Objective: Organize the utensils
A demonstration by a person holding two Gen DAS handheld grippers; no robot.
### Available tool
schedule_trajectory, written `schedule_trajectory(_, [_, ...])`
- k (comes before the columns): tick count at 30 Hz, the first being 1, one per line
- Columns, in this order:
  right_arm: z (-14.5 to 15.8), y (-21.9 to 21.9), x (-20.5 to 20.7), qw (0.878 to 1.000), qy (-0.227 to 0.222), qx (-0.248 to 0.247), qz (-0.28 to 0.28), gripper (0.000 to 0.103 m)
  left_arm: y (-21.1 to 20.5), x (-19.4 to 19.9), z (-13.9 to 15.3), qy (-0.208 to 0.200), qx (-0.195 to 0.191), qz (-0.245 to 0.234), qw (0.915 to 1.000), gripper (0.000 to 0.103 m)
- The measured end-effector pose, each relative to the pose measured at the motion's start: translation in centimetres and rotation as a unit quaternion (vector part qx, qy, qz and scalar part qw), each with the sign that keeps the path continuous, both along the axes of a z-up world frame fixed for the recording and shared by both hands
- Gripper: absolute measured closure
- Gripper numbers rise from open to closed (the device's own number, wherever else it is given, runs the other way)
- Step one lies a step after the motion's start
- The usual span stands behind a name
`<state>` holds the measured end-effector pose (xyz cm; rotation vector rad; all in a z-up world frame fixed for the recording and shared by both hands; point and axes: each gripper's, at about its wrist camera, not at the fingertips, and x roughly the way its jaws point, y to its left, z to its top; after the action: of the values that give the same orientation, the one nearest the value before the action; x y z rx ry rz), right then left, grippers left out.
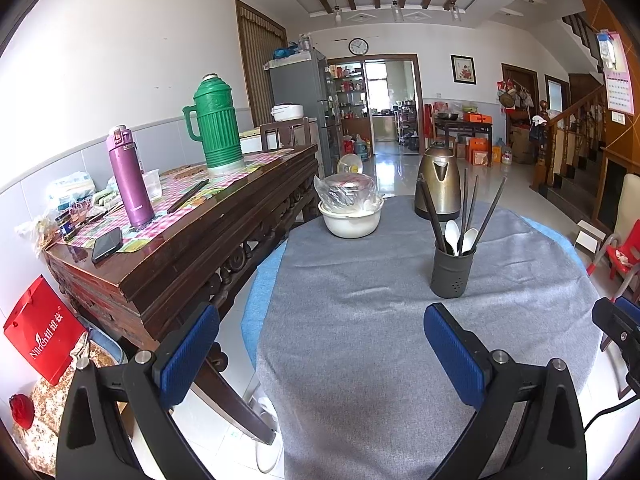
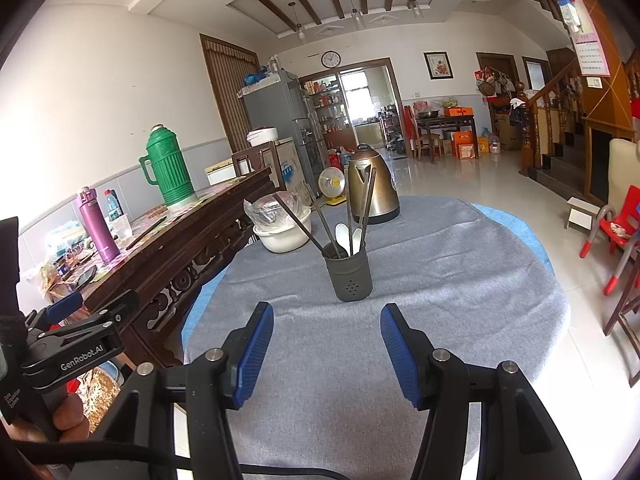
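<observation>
Brass kettle [image 1: 438, 181], covered white bowl [image 1: 351, 221], green thermos [image 1: 216, 127]

Left tool [image 1: 320, 356]: black frame, blue ribbed pads [image 1: 188, 356], silver screws. Right tool [image 2: 326, 354]: the same build. White "GenRobot.AI" lettering on a black bracket; black cable trailing below.

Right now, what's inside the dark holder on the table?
The holder contains several dark chopsticks standing up and two white spoons. Their lower ends are hidden by its wall, so anything lying at the bottom can't be seen.
</observation>
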<state>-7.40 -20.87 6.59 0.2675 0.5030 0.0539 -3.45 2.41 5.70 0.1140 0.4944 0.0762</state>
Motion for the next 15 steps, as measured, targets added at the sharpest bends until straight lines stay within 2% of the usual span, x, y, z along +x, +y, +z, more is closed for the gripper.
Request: schedule_trajectory(15, [0.15, 0.25, 0.03, 1.0, -0.001, -0.001, 0.002, 0.043, 0.16, -0.17, 0.05, -0.002, -0.002, 0.002, 1.0, 0.001])
